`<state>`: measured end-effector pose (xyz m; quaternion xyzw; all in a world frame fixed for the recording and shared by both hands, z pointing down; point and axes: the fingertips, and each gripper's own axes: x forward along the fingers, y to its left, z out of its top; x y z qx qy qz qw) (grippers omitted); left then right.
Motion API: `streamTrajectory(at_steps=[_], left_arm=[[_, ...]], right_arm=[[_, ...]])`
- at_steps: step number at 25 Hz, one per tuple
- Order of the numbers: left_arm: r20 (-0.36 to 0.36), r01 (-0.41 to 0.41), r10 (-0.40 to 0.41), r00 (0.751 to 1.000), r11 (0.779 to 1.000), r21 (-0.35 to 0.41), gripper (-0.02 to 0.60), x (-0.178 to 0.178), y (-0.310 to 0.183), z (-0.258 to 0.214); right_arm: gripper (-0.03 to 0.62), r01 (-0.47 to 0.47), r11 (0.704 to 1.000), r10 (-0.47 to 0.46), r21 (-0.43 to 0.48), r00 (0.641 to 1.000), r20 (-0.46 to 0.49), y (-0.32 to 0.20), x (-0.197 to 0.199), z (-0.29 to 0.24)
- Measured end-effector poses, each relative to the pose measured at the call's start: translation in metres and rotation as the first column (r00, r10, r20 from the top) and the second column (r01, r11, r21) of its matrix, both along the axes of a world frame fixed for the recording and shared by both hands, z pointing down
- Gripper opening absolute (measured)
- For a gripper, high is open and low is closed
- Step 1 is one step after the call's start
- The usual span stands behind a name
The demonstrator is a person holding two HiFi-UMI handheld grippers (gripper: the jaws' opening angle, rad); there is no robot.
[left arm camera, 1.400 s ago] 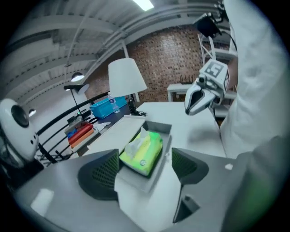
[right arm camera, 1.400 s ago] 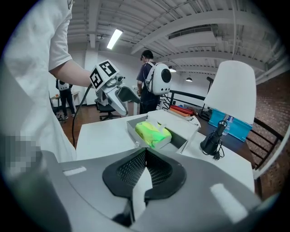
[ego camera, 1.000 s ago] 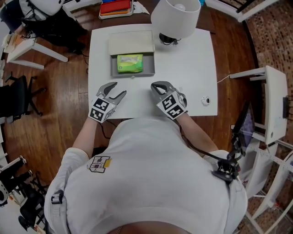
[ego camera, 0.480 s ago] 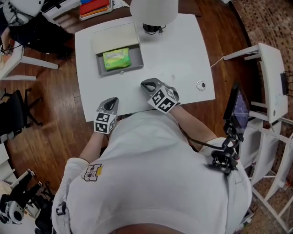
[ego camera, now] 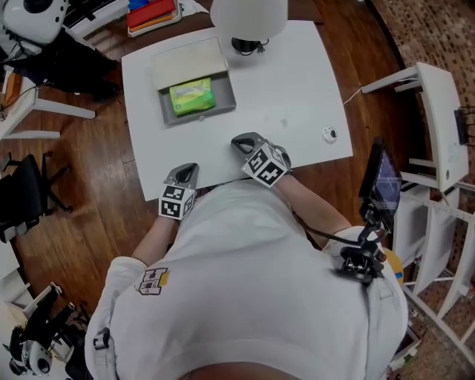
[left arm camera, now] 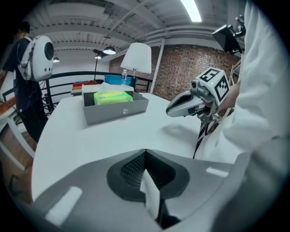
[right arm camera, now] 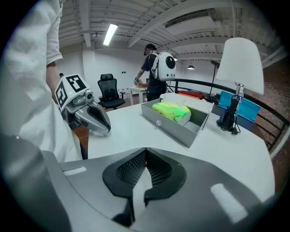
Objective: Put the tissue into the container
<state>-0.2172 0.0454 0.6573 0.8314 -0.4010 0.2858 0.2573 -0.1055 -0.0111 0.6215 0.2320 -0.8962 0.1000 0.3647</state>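
In the head view, a white table [ego camera: 297, 96] is seen from above, with a grey container [ego camera: 231, 95] set on its far left part. The green tissue [ego camera: 191, 96] is already lodged in the near half of the container, while the far half is covered by a cream slab [ego camera: 188, 61]. A lamp [ego camera: 249, 16] is stood just right of the container at the far edge, and a small disc [ego camera: 330, 134] is left near the right edge. The left gripper [ego camera: 185, 171] is held at the near edge of the table and the right gripper [ego camera: 239, 141] a little farther in; both are kept well apart from the container. In the left gripper view, the jaws of the left gripper [left arm camera: 145, 152] are pressed together with nothing caught between them. Beyond them the container [left arm camera: 115, 113] is seen with the tissue [left arm camera: 111, 97] raised above its rim, the lamp [left arm camera: 137, 58] behind it, and the right gripper [left arm camera: 171, 110] hung above the table at the right. In the right gripper view, the jaws of the right gripper [right arm camera: 145, 149] are likewise closed on nothing. The container [right arm camera: 170, 124] is shown across the table with the tissue [right arm camera: 171, 110] inside, the lamp [right arm camera: 240, 63] at the right, the left gripper [right arm camera: 105, 129] at the left, and a person [right arm camera: 149, 72] stood far behind.
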Motion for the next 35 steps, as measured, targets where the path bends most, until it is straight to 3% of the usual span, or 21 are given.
streamTrajectory(at_steps=[15, 35], left_arm=[[0.020, -0.050, 0.050, 0.999, 0.999, -0.016, 0.000, -0.015, 0.004, 0.000], [-0.005, -0.104, 0.104, 0.995, 0.994, 0.029, 0.000, -0.022, -0.021, -0.001]], right_arm=[[0.000, -0.020, 0.999, 0.019, -0.029, 1.000, -0.020, 0.006, -0.009, 0.008], [0.000, -0.060, 0.998, 0.057, -0.037, 0.996, -0.067, -0.010, -0.020, 0.017]])
